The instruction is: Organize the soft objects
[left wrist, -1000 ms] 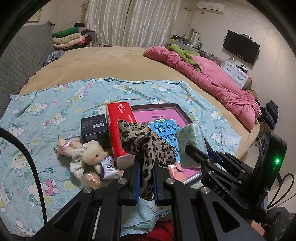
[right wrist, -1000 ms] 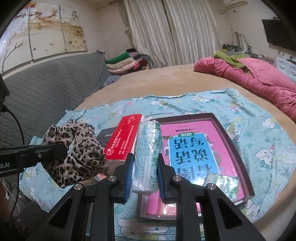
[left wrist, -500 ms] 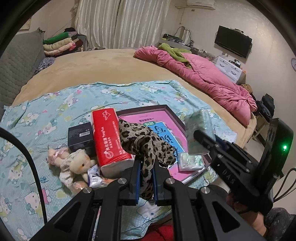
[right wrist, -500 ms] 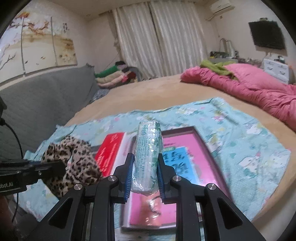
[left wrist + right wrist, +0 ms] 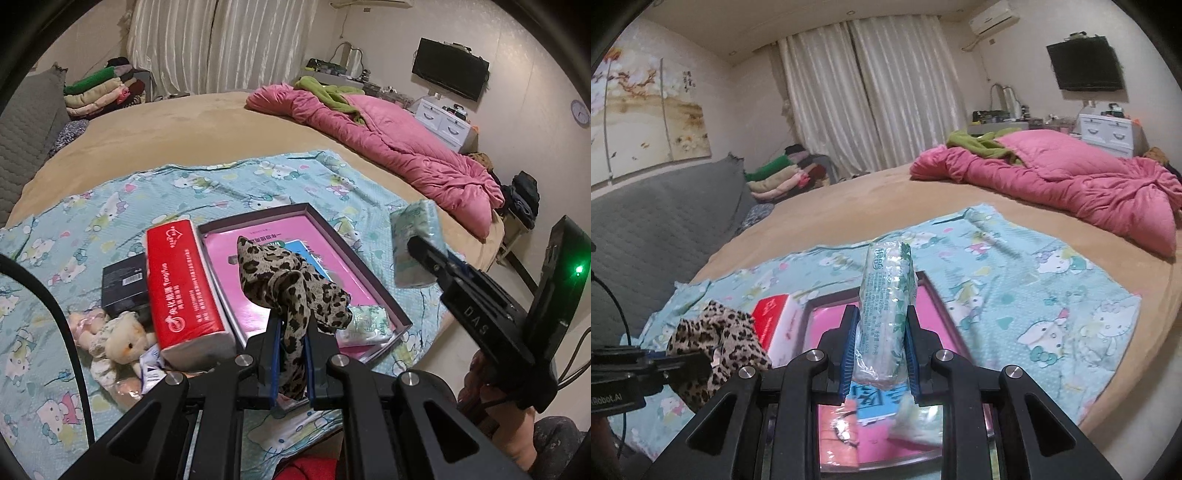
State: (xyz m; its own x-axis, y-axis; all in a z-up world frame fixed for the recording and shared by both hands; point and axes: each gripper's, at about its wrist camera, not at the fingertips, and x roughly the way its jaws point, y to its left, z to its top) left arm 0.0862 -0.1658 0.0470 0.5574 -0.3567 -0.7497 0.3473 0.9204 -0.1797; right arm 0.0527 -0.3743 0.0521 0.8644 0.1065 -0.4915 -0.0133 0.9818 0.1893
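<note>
My left gripper (image 5: 291,332) is shut on a leopard-print cloth (image 5: 291,288), held above the near edge of a dark tray (image 5: 369,273) that holds a pink book. The cloth (image 5: 716,339) also shows at the lower left of the right wrist view. My right gripper (image 5: 881,317) is shut on a green-and-white tissue pack (image 5: 886,291), lifted above the tray (image 5: 938,299); the same pack (image 5: 415,243) appears at the right of the left wrist view. A small tissue packet (image 5: 365,323) lies in the tray's near corner. A plush doll (image 5: 110,339) lies on the blue cartoon sheet (image 5: 147,199).
A red tissue pack (image 5: 181,288) and a black box (image 5: 123,280) lie left of the tray. A pink quilt (image 5: 388,147) is heaped at the right of the tan bed (image 5: 166,129), folded clothes (image 5: 99,92) at the far left. A grey headboard (image 5: 657,214) borders the left.
Both grippers drew back toward the bed's near edge with their loads. The right gripper rose and tipped up, lifting the tissue pack off the tray, so more of the room shows.
</note>
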